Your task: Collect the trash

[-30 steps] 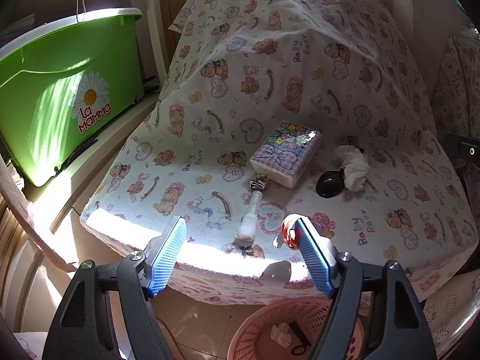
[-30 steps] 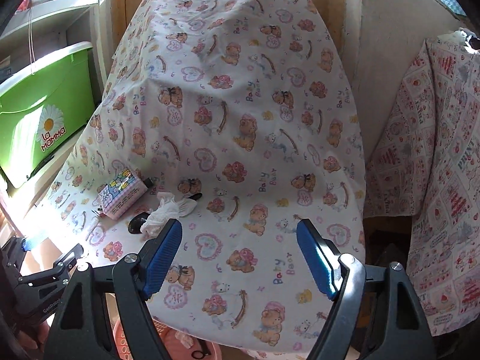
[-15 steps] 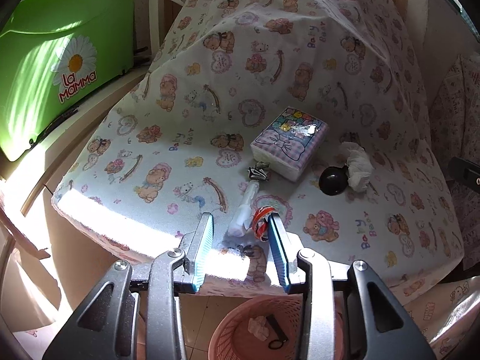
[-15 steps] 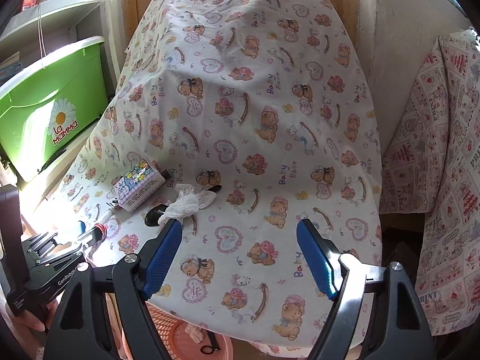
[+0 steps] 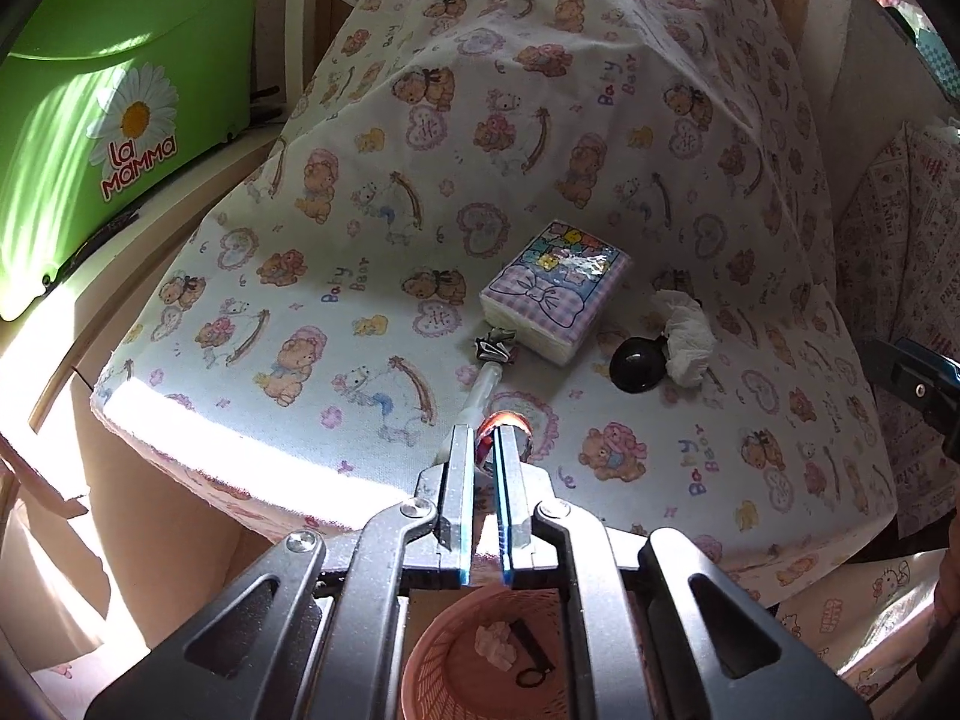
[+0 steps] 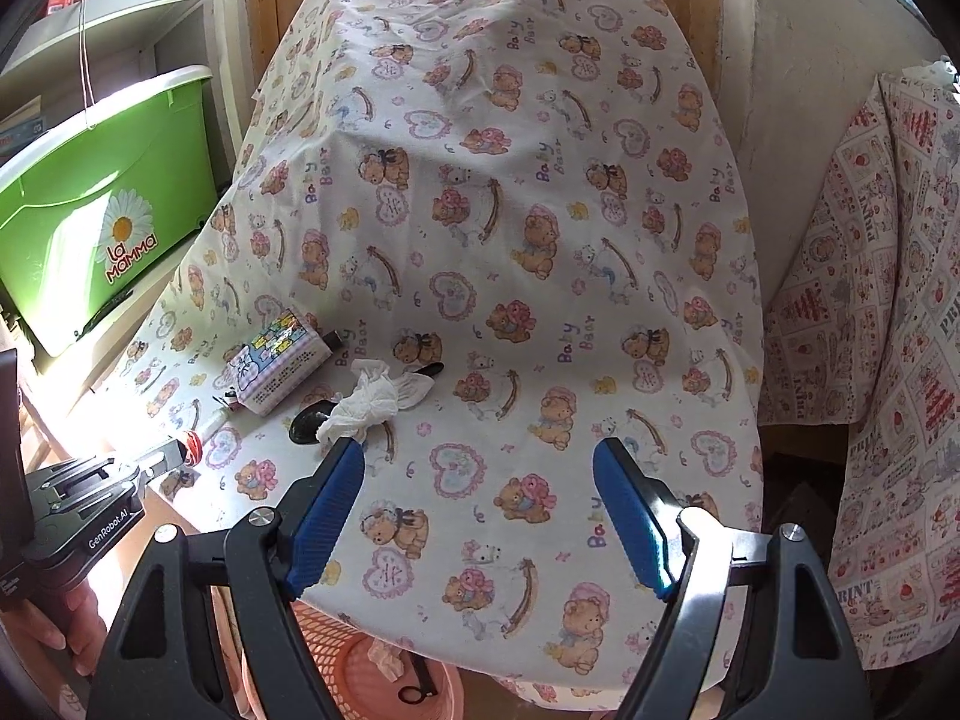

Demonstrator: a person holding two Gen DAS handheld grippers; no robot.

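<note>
left gripper (image 5: 485, 441) is clamping narrow on a red-and-white wrapper (image 5: 503, 421) at lower centre of the left wrist frame, pads pressing on it, near the front edge of the bear-print cloth (image 5: 540, 120). a thin white tube (image 5: 483, 387) is lying just above the gripper tips, running up to a small crumpled foil piece (image 5: 495, 345). foil is touching the near corner of a lilac tissue pack (image 5: 555, 294) at centre frame. right of the pack, a black round object (image 5: 636, 365) is sitting against a crumpled white tissue (image 5: 684, 336). pink basket (image 5: 432, 660) is showing at bottom centre below the cloth edge, holding a white scrap and a black item. green la mamma bin (image 5: 90, 120) is filling upper left.

in the right wrist frame, right gripper (image 6: 480, 516) is hanging with fingers wide at lower centre, nothing between them, over bare cloth. crumpled tissue (image 6: 372, 402) is sitting just above its left fingertip (image 6: 327, 516); cannot tell if touching. left gripper (image 6: 174, 456) is showing at lower left edge with the red wrapper (image 6: 192, 441) at its tip.
</note>
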